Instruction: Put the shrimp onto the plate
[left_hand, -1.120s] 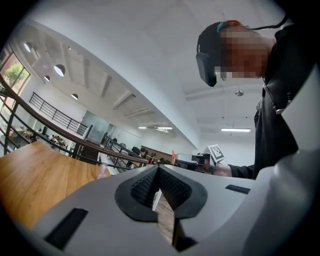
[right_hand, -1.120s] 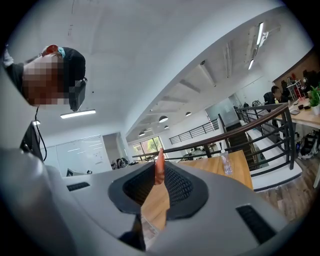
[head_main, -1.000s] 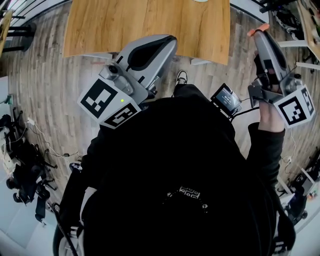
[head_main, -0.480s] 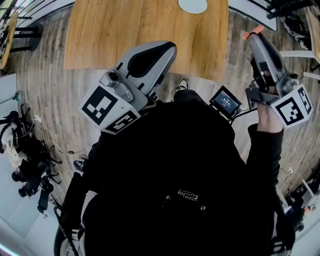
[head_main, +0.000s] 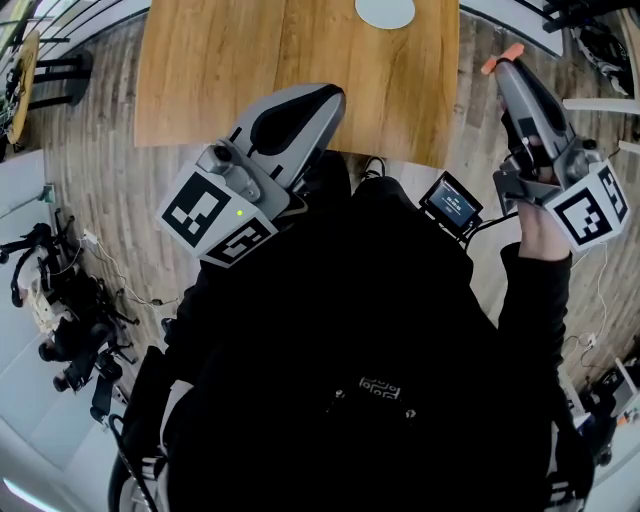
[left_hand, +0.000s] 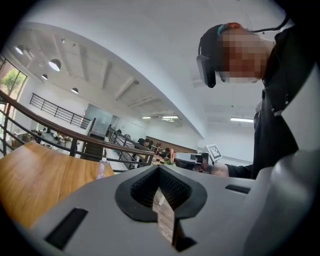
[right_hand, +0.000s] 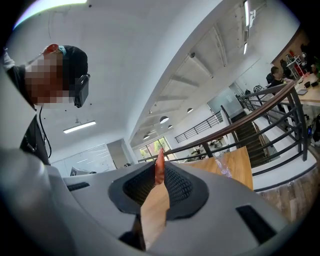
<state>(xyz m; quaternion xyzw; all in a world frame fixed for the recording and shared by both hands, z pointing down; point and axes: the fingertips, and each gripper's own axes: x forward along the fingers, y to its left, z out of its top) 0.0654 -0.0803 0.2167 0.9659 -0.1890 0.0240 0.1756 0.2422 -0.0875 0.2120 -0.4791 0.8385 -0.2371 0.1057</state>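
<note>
The orange shrimp (head_main: 500, 57) sticks out of the tip of my right gripper (head_main: 505, 66), which is shut on it and held over the floor just right of the wooden table (head_main: 220, 70). In the right gripper view the shrimp (right_hand: 159, 167) stands pinched between the black pads. A white plate (head_main: 385, 10) lies on the table's far side, cut by the top edge of the head view. My left gripper (head_main: 335, 93) hangs over the table's near edge, shut with nothing between its pads (left_hand: 172, 187).
A small screen device (head_main: 455, 200) sits at my chest between the grippers. Cables and dark equipment (head_main: 60, 330) lie on the floor at the left. A clear bottle (left_hand: 102, 167) stands on the table. Railings and other tables lie beyond.
The table has drawn closer and more of the plate shows at the top. Both grippers have shifted forward with me; the shrimp stays in the right one.
</note>
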